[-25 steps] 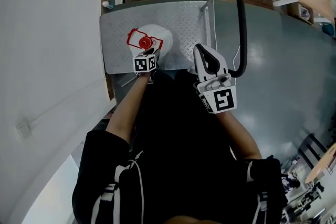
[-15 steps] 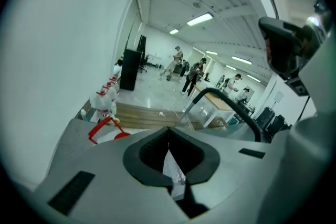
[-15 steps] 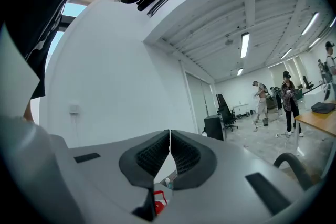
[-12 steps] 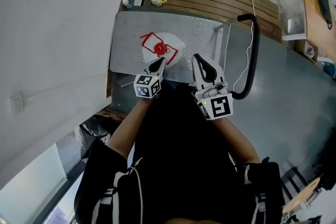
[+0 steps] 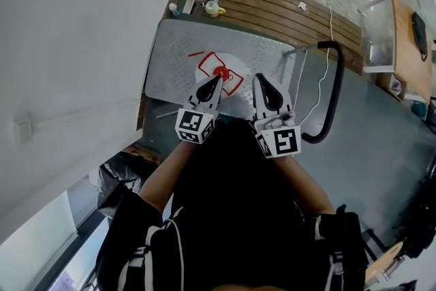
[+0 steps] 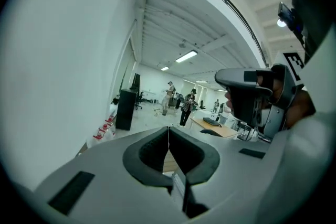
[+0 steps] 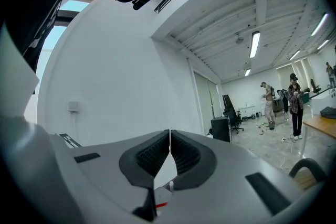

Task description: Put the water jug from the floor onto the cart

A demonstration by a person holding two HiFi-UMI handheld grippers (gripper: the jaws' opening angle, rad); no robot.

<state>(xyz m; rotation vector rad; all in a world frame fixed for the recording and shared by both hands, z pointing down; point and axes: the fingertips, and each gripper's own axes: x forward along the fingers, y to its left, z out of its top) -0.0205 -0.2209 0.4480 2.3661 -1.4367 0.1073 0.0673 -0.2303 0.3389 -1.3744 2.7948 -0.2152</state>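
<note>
Fingers pressed together & empty on both your left gripper and right gripper, w/ the water jug standing on the cart deck below, so placing looks done; next, just back away w/o bumping it.

Left hand-held gripper, right hand-held gripper: jaws together.

Water jug on cart
</note>
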